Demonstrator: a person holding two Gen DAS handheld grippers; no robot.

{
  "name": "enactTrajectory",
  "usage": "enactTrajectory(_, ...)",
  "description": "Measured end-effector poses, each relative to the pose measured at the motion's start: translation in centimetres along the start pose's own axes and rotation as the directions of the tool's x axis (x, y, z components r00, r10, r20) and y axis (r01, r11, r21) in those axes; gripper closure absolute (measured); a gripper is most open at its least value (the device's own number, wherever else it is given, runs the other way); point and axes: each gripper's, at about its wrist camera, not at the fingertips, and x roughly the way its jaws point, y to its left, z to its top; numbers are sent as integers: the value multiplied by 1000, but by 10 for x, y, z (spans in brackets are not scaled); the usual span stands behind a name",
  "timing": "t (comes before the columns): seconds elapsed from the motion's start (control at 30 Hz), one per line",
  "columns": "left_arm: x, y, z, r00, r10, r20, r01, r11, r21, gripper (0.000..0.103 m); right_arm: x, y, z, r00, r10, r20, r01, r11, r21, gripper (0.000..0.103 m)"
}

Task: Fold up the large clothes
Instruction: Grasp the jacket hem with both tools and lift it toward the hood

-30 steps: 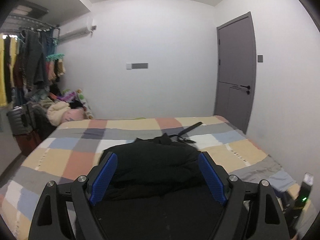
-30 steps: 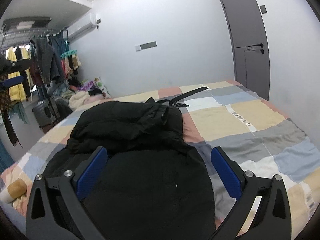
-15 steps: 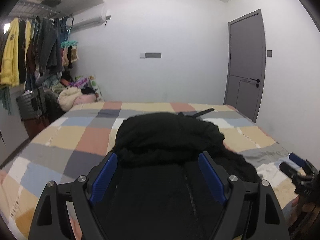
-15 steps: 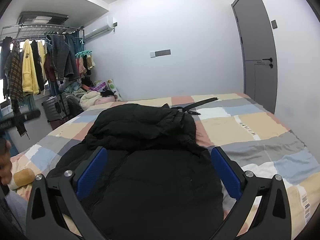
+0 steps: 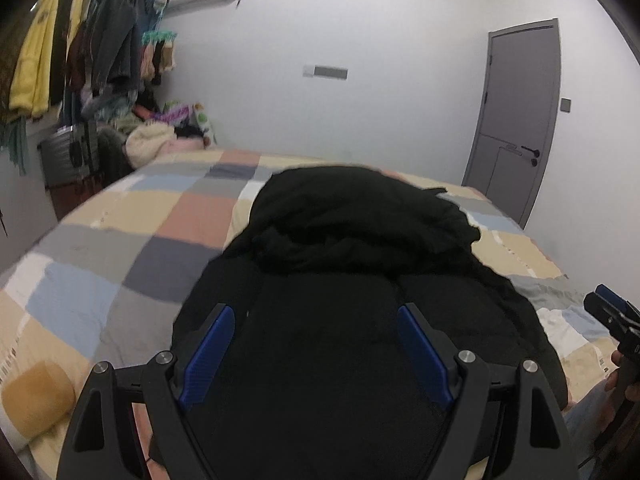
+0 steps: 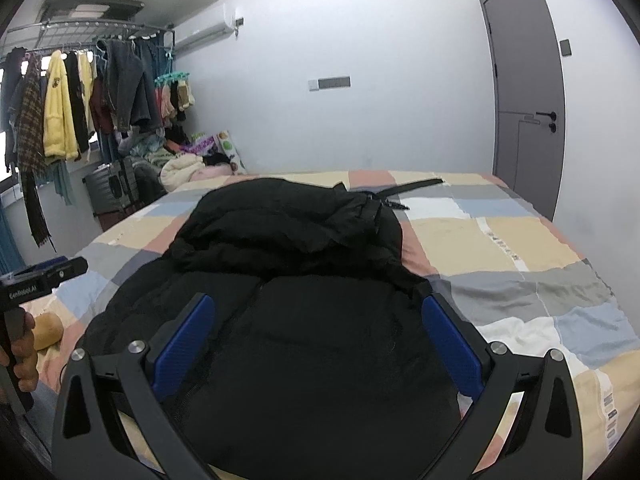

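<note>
Lying across a bed covered by a checked quilt (image 6: 500, 240), a big black coat (image 6: 304, 320) fills the space straight ahead of both tongs, its near part spread flat and its far part bunched into a rumpled heap. The left tongs (image 5: 316, 354) stand wide apart over the near part of the coat; dark fabric shows between the blue pads (image 5: 208, 354), but the pads press on nothing that can be seen. The right tongs (image 6: 318, 346) are likewise spread wide above the same flat part, with cloth between them and no grip visible.

Beyond the heap, past the right tongs, a black strap (image 6: 408, 188) lies on the quilt, running off towards the far right. To the left of the left tongs, close to the bed's near edge, sits a tan rounded cushion (image 5: 36, 396).

Each tool shows at the edge of the other's view: the right one at the far right of the left view, the left one at the far left of the right view, held by a hand (image 6: 18, 348). Far off to the left hangs a rack of clothes (image 6: 80, 100), and a grey door (image 6: 524, 92) stands far off to the right.
</note>
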Motion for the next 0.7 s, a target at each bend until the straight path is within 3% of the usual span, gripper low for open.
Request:
enactTrajectory(0.4, 25, 15, -14, 994, 28, -104, -31, 999, -25, 20, 29, -49, 5, 986, 70, -148, -37, 976, 216, 0)
enactTrajectory(0.53, 30, 19, -16, 990, 26, -135, -32, 999, -43, 20, 45, -80, 5, 971, 67, -229, 6, 952, 306, 0)
enactTrajectory(0.7, 40, 30, -17, 981, 17, -193, -32, 997, -74, 20, 71, -127, 3, 932, 66, -355, 98, 901, 424, 0)
